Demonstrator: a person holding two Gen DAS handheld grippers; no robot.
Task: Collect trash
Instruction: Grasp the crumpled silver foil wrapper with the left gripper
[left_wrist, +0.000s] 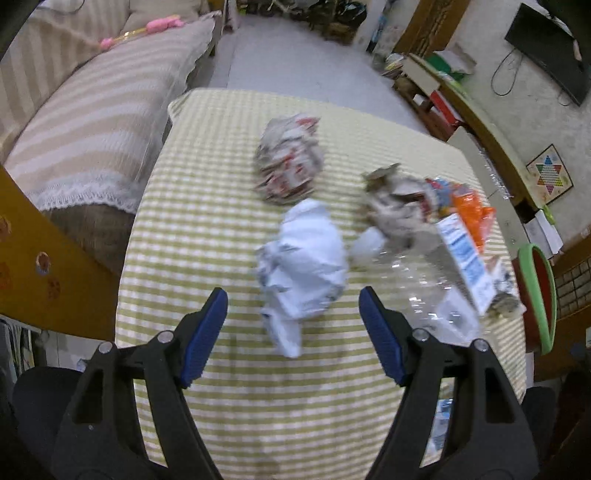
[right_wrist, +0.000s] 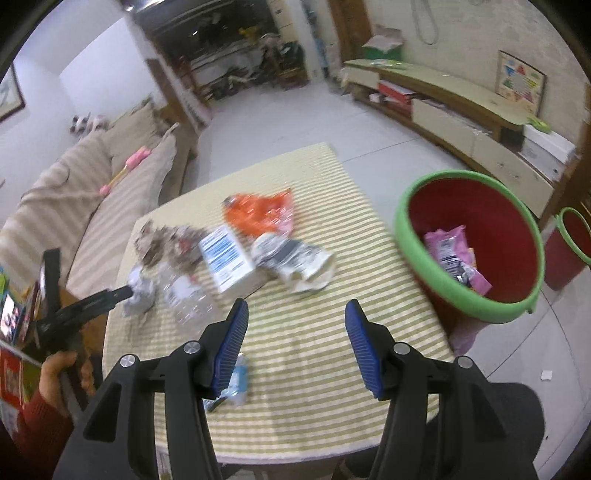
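1. The trash lies on a table (left_wrist: 221, 229) covered with a green-and-white striped cloth: a white crumpled paper wad (left_wrist: 304, 266), a red-printed crumpled wrapper (left_wrist: 290, 158) beyond it, a brownish crumpled paper (left_wrist: 391, 201), a clear plastic bottle (left_wrist: 432, 291), a small white-and-blue carton (right_wrist: 225, 258), an orange wrapper (right_wrist: 258, 212) and a grey-white crumpled wad (right_wrist: 295, 260).
2. A red bin with a green rim (right_wrist: 469, 243) stands just beside the table's right edge; pink wrappers (right_wrist: 448, 253) already lie inside it, so some collecting looks done.
3. The left gripper (left_wrist: 293, 332) points down at the white paper wad, its blue pads spread wide with nothing pressed between them; the wad sits just ahead of the tips and partly between them.
4. The right gripper (right_wrist: 295, 345) hangs over bare cloth near the table's front, jaws parted about halfway and holding nothing. A small crushed bottle with a blue label (right_wrist: 238, 384) lies beside its left finger.
5. The step in hand, as I judge it, is reaching for the next pieces, with the left gripper nearest its target.
6. The next move calls for lowering the left pads around the paper wad, closing until it holds, then carrying it across to the bin. The wad is light and springy, so a shallow pinch could slip off.
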